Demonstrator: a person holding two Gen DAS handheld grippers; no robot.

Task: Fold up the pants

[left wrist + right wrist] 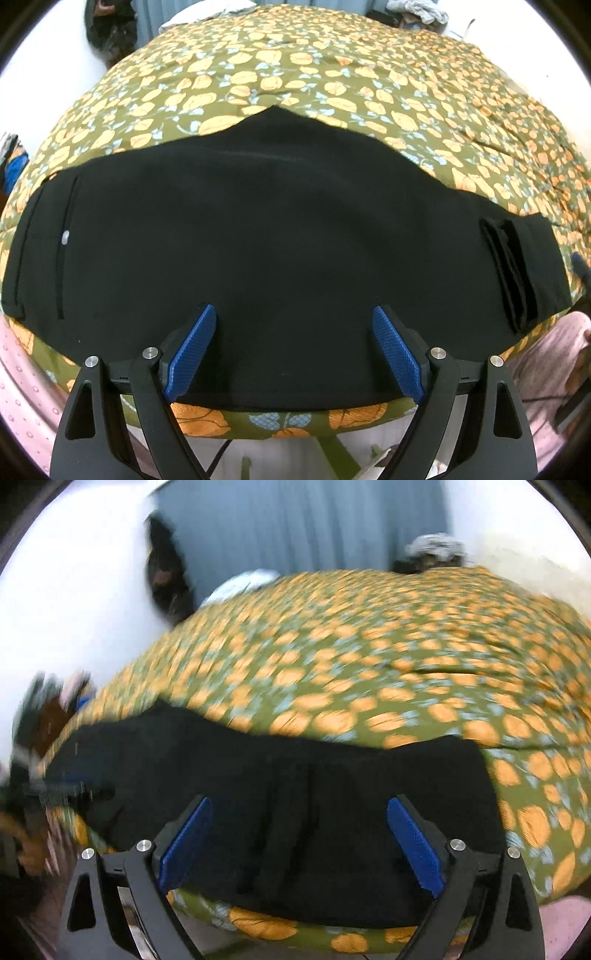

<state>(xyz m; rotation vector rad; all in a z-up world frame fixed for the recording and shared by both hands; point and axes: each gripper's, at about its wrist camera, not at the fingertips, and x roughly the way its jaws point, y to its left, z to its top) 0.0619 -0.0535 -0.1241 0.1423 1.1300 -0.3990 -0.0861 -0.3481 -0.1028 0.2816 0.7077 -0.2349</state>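
Black pants (280, 236) lie flat across the near edge of a bed with an olive, orange-flowered cover (295, 74). The waistband with belt loops is at the left (33, 251) and the stacked leg hems are at the right (517, 273). My left gripper (293, 317) hovers over the pants' near edge, open, with nothing pinched between its blue pads (192, 354). The right wrist view is blurred. There my right gripper (299, 808) stands wide open above the pants (295, 805) near their right end, with only cloth below it.
A blue curtain (303, 528) and a white wall stand behind the bed. A dark bag (166, 572) hangs at the back left. Crumpled clothes (417, 11) lie at the bed's far right corner. Pink cloth (554, 354) shows at the lower right.
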